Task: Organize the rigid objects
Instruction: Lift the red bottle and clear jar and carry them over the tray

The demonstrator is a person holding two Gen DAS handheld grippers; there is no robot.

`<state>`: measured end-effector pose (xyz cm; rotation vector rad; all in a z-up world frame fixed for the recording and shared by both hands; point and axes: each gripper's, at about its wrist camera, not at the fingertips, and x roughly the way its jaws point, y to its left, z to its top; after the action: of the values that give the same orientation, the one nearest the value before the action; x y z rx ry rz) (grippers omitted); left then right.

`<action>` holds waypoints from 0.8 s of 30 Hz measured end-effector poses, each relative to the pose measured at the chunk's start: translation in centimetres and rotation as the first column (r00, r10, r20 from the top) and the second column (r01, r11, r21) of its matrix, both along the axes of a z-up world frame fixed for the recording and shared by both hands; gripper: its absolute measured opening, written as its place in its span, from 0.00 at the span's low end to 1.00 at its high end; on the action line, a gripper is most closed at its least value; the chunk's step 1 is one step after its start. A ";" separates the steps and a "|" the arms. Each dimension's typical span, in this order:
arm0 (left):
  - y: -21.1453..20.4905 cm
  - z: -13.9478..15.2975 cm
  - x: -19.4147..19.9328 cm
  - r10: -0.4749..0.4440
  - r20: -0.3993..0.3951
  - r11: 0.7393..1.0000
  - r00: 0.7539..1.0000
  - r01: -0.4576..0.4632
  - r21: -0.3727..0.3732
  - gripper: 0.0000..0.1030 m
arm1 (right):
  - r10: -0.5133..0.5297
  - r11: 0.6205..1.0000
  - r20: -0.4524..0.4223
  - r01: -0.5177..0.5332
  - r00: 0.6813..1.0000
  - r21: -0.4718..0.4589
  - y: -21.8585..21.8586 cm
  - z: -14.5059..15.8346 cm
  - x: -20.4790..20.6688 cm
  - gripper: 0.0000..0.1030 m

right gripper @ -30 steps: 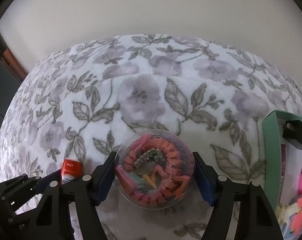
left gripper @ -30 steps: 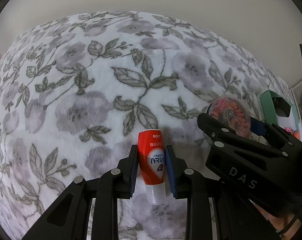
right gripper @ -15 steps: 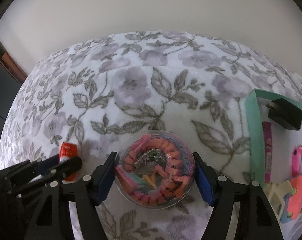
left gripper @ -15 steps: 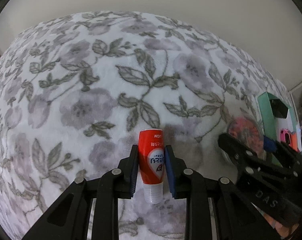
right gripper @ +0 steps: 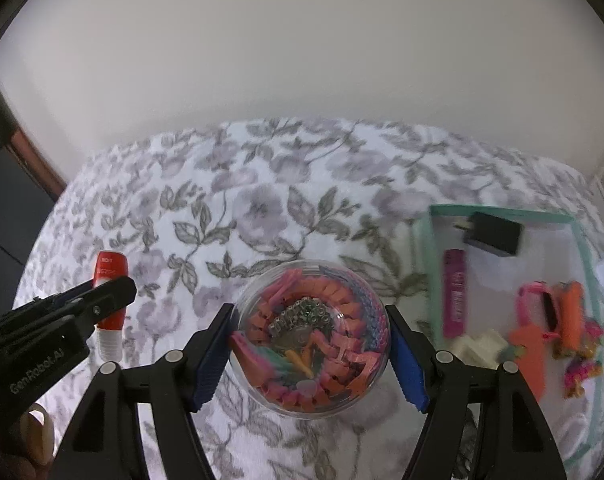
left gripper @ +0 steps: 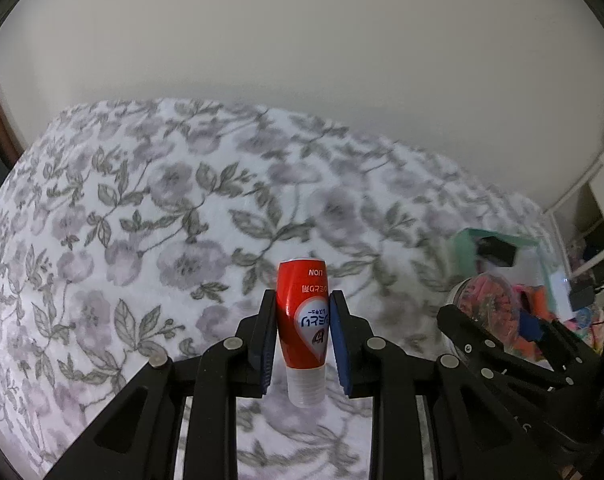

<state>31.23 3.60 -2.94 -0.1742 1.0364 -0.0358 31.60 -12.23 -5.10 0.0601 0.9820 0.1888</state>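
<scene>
The left hand-held gripper (left gripper: 301,338) is clamped tight on a small red tube (left gripper: 303,320), white cap pointing down, held up off the floral blanket (left gripper: 142,220). The right hand-held gripper (right gripper: 310,346) has its jaws spread wide around a clear round container (right gripper: 310,334) full of pink and orange clips, pads pressing both sides. Over by the blanket's right edge sits a mint-green box (right gripper: 502,214) with a black charger (right gripper: 494,234), a magenta tube (right gripper: 454,292) and some bright toys inside.
</scene>
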 end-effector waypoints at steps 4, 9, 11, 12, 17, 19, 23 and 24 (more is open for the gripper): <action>-1.9 2.0 -1.2 -0.035 0.032 0.999 0.999 0.035 0.004 0.26 | -0.034 0.999 0.031 0.033 0.999 0.009 -1.9 2.1 -1.6 0.72; -4.2 4.1 -2.5 -0.080 0.070 0.996 0.994 0.083 -0.043 0.26 | -0.074 0.997 0.058 0.073 0.996 0.023 -4.9 4.0 -3.4 0.72; -5.1 4.7 -2.9 -0.089 0.083 0.995 0.993 0.092 -0.041 0.26 | -0.094 0.995 0.065 0.092 0.993 0.029 -6.2 4.5 -4.0 0.72; -5.7 5.2 -3.2 -0.096 0.093 0.994 0.991 0.101 -0.047 0.26 | -0.106 0.994 0.069 0.104 0.992 0.032 -7.0 4.8 -4.3 0.72; -8.3 6.4 -4.5 -0.132 0.122 0.988 0.984 0.141 -0.062 0.26 | -0.160 0.986 0.082 0.156 0.984 0.053 -10.4 5.8 -5.6 0.72; -9.8 7.0 -5.1 -0.154 0.134 0.987 0.979 0.160 -0.032 0.26 | -0.177 0.983 0.087 0.172 0.980 0.057 -11.5 6.1 -6.1 0.72; -12.8 7.5 -6.1 -0.208 0.148 0.978 0.967 0.210 0.001 0.26 | -0.220 0.975 0.094 0.214 0.971 0.065 -14.1 6.7 -7.1 0.72; -13.4 7.5 -6.2 -0.221 0.148 0.975 0.964 0.224 -0.003 0.26 | -0.227 0.973 0.096 0.221 0.969 0.068 -14.6 6.8 -7.3 0.72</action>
<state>25.05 -9.79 4.56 -0.0711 0.9046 -0.2600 24.27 -26.79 1.69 0.2106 0.8595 0.0118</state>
